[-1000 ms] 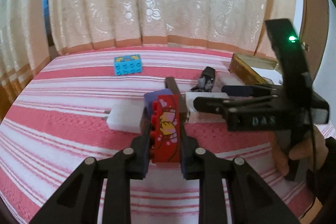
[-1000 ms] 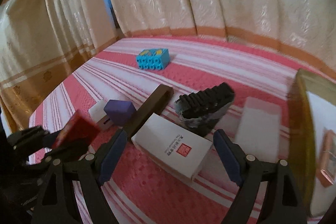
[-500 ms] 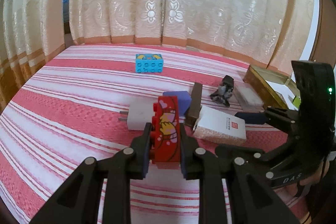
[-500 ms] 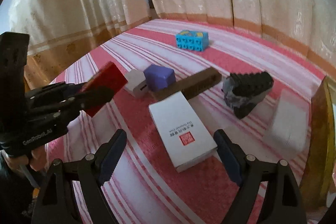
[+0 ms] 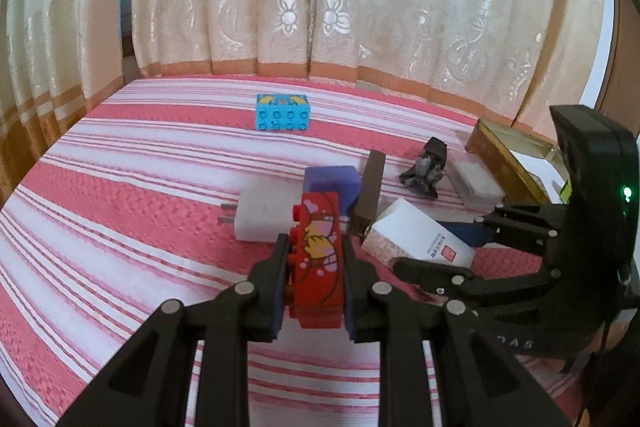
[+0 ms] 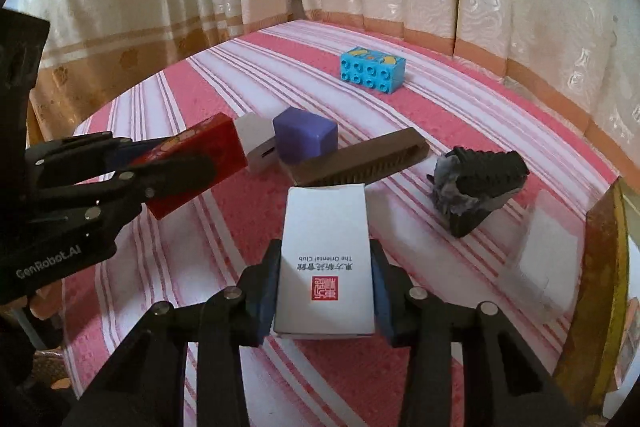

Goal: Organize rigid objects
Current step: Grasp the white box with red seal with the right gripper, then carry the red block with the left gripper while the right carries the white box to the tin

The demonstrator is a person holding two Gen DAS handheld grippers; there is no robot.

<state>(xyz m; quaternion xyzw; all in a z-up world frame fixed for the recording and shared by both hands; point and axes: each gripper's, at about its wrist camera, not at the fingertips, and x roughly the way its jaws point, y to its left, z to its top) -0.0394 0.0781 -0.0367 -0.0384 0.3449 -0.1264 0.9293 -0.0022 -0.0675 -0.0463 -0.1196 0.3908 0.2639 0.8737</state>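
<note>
Rigid objects mostly loose on striped bed [image 6: 168, 99], unsorted; task early. Left gripper [image 5: 316, 267] clamps red brick [image 5: 320, 259], held above bed. Beside it: one white plug adapter [image 6: 256, 143], one purple cube [image 6: 304, 139], one brown bar [image 6: 360, 159]. Right gripper [image 6: 324, 283] closing on white box [image 6: 326, 251], pads at its sides. One blue brick [image 6: 372, 69] far back, one black-grey piece [image 6: 476, 183], one pale flat block [image 6: 548, 243] right.

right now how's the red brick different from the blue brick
The red brick is held off the cloth in the left claw, which is shut on it; the blue brick lies alone on the striped cloth near the curtain. The red brick carries a pink and yellow picture on its broad face; the blue brick has yellow marks on top. The red brick's end points toward the camera, while the blue brick shows its long studded side. Both are studded toy bricks.
</note>
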